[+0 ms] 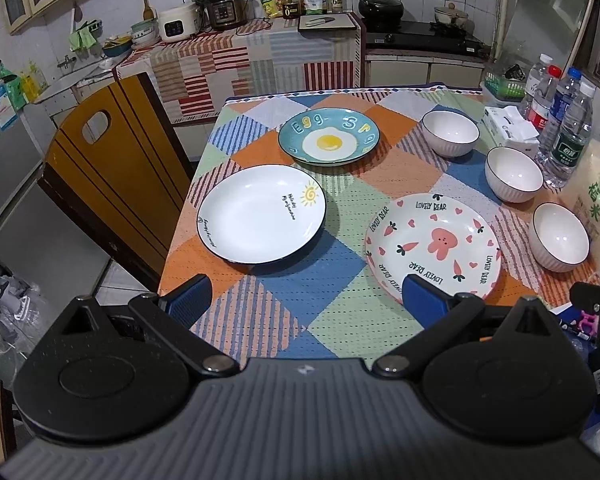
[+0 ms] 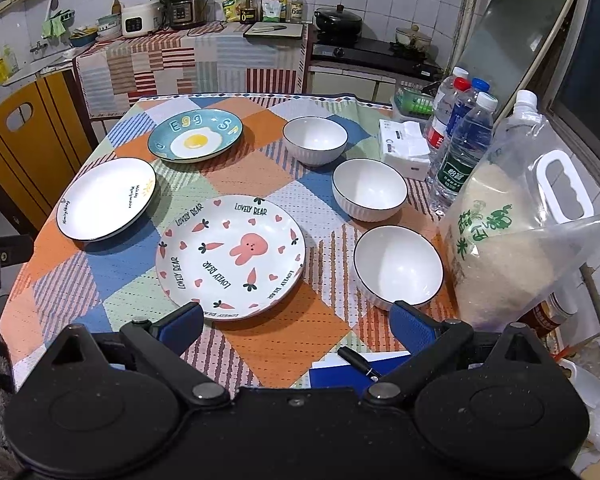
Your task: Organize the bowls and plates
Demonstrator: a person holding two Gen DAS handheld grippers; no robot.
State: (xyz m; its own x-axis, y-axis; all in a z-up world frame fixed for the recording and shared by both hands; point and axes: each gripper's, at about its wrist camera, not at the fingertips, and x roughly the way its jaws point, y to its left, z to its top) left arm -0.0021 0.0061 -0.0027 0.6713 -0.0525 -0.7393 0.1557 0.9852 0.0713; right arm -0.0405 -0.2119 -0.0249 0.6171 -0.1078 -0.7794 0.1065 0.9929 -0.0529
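Note:
Three plates lie apart on the checked tablecloth: a teal egg plate [image 1: 329, 136] [image 2: 195, 135] at the back, a white sun plate [image 1: 261, 214] [image 2: 106, 199] on the left, and a pink rabbit plate [image 1: 433, 246] [image 2: 231, 256] nearest. Three white bowls stand in a row on the right: far [image 1: 450, 133] [image 2: 315, 139], middle [image 1: 513, 173] [image 2: 369, 189], near [image 1: 561, 237] [image 2: 398, 266]. My left gripper [image 1: 306, 300] is open and empty above the table's front edge. My right gripper [image 2: 298, 322] is open and empty, in front of the rabbit plate and near bowl.
A large bag of rice [image 2: 516, 228], several water bottles [image 2: 462, 144] and a tissue pack [image 2: 405, 149] crowd the table's right side. A pen on blue paper [image 2: 358, 362] lies at the front edge. A yellow chair [image 1: 112, 168] stands left of the table.

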